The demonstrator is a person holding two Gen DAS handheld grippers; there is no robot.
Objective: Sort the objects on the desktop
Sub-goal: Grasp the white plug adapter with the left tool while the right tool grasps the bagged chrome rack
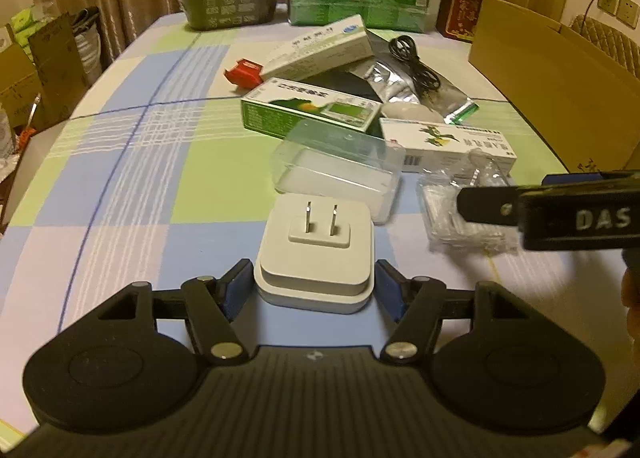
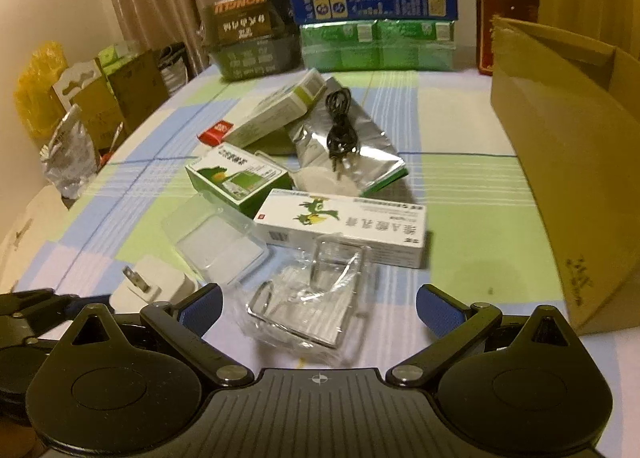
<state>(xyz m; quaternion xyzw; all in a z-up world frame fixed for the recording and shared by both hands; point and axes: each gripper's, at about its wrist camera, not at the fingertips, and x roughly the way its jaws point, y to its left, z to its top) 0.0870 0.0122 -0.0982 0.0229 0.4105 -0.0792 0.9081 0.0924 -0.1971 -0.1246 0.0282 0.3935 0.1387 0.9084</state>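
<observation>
A: What are the left tongs [image 1: 314,290] doing?

B: They are gripping the white plug [image 1: 316,254], one blue pad touching each side of its base. The two prongs are pointing up. The plug is sitting low over the checked desk [image 1: 120,186]; whether it is touching the cloth, I cannot tell.

A: And the right tongs [image 2: 320,308]?

B: They are standing wide and holding nothing. Between their fingers, just beyond them, a metal clip in a clear bag [image 2: 310,306] is lying on the desk.

A: Where is everything else, taking the plug as the mark?

B: Just behind the plug a clear case [image 1: 340,166] is lying. To the right of the case a white box [image 1: 444,142] with a green plant print is resting, with the bagged clip in front of it. Behind the case a green box [image 1: 308,110] is lying, and behind that another pale box [image 1: 320,50] with a red item [image 1: 244,74] at its left end. Right of those, a black cable [image 1: 416,62] is lying coiled on a silver pouch [image 1: 436,94]. Well to the right of the plug a carton [image 1: 560,90] is standing open.
</observation>
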